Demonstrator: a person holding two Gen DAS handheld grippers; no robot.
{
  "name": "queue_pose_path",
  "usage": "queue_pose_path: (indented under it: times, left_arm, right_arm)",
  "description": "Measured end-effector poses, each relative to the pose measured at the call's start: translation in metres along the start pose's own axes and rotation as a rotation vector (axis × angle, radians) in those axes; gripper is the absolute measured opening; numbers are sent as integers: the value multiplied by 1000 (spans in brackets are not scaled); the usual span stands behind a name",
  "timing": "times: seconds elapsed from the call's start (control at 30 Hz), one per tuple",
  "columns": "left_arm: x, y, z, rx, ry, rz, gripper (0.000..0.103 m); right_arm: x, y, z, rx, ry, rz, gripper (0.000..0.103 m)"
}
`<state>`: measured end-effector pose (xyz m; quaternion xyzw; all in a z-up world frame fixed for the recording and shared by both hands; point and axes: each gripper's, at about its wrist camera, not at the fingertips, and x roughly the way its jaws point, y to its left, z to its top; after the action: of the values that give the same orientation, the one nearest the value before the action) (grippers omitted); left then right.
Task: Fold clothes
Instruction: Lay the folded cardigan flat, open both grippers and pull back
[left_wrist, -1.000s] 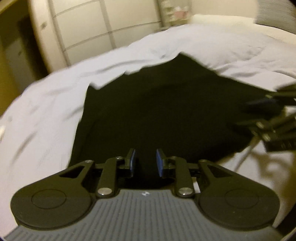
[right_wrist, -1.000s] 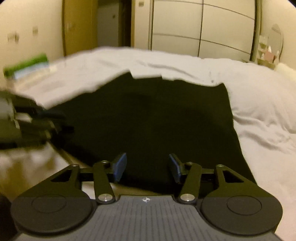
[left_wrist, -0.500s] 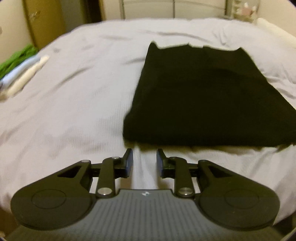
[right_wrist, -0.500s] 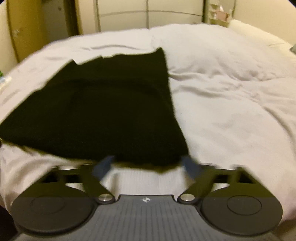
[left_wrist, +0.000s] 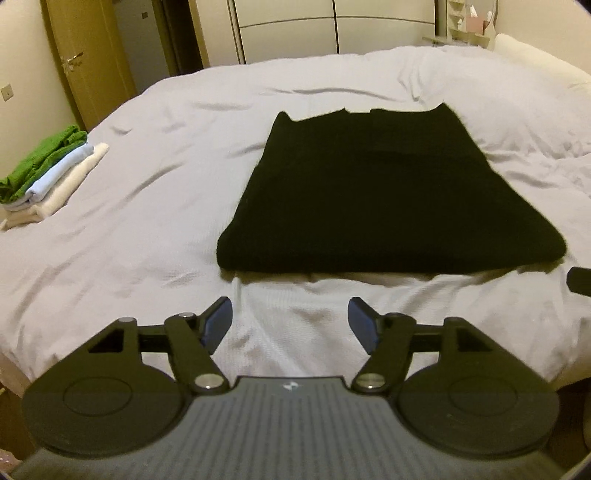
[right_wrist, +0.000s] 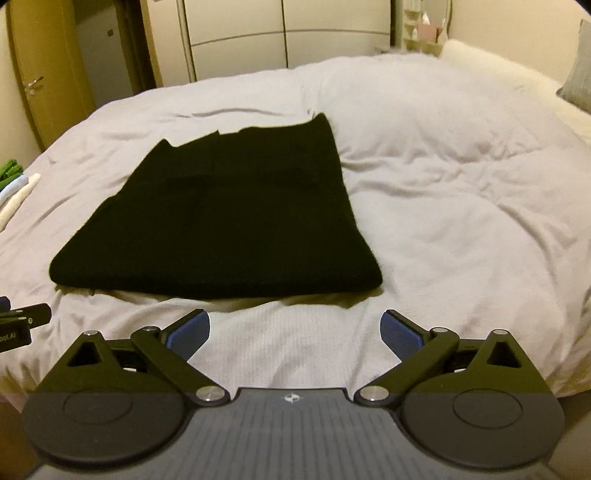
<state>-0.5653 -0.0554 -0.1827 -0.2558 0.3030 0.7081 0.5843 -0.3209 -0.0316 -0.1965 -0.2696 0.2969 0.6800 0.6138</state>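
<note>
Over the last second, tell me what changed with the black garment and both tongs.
Both tongs backed off toward the bed's near edge and opened wide: left tongs, right tongs; neither holds anything. The folded black knit garment now lies flat on the white duvet. The stack of folded clothes looks untouched.

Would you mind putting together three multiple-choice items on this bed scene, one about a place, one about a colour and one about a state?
1. Where does the small stack of folded clothes lie relative to the black garment in the left wrist view?
A. To its left, near the bed's edge
B. On top of it
C. To its right, by the pillow

2. What colour is the top item of that stack?
A. Red
B. Green
C. Black

3. How are the left gripper and right gripper?
A. Both shut on the garment
B. One open, one shut
C. Both open, holding nothing

Answers: 1 A, the stack sits far left on the bed cover. 2 B, green cloth tops it. 3 C, both pairs of fingers stand apart over bare cover.
</note>
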Motion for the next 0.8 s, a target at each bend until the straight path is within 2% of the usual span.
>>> queue_pose_path:
  times: [0.33,0.57,0.8]
  left_arm:
    - [-35,-6,-9,13,-47,-22,70]
    - [-37,0,-11,14,-59,-26,74]
    - [-29,6,-12,1,-39,-20,75]
  right_arm:
    - [-26,9,-8,-9,-37,-3,101]
    - [-28,18,-6,-19,-41,-3,102]
    - [-18,29,-7,-46,-15,-8,102]
